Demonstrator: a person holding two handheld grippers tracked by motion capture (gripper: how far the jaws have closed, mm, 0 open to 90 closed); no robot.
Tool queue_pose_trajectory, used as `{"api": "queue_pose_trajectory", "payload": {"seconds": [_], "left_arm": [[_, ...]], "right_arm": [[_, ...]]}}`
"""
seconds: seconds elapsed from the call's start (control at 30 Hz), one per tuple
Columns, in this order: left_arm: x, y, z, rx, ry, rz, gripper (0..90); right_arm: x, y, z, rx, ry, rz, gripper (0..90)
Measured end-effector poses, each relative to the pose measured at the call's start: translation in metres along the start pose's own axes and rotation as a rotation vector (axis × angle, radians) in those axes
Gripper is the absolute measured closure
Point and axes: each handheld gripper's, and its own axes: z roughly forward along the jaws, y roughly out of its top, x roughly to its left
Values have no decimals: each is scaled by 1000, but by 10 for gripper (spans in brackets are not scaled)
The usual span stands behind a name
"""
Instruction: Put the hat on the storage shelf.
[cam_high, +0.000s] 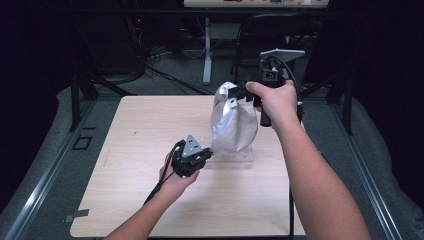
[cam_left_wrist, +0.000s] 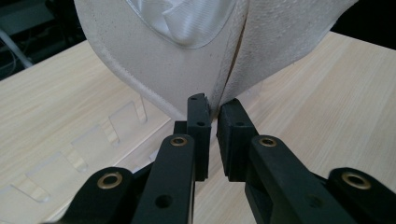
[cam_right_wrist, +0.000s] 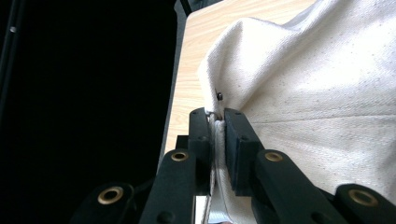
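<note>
Left gripper (cam_high: 205, 156) at bag (cam_high: 232, 120) bottom, bag upright

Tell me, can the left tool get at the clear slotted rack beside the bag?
Probably yes: the left tool sits low by the clear rack, but it looks pinched on the white bag's bottom edge and must let go first.

Left gripper (cam_left_wrist: 213, 116) nips the white cloth bag's (cam_left_wrist: 187, 70) bottom seam — fingers (cam_left_wrist: 199, 135) nearly closed.

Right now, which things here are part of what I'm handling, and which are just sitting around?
In the job:
white cloth bag
right gripper, clamped on its top edge
left gripper, closed on its lower seam
clear plastic rack beneath the bag

Just around:
table
chair behind
floor cables
</note>
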Motion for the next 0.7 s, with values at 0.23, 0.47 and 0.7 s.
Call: {"api": "queue_pose_trajectory", "payload": {"seconds": [0.23, 0.47, 0.7], "left_arm": [[6, -8, 7, -3, -28, -3, 842], [9, -12, 10, -2, -42, -22, 844], [11, -18, 2, 15, -8, -79, 855]], "right_arm": [[-5, 1, 10, 13, -4, 8, 822], [-8, 0, 17, 20, 0, 12, 822], [-7, -1, 23, 43, 1, 12, 822]]}}
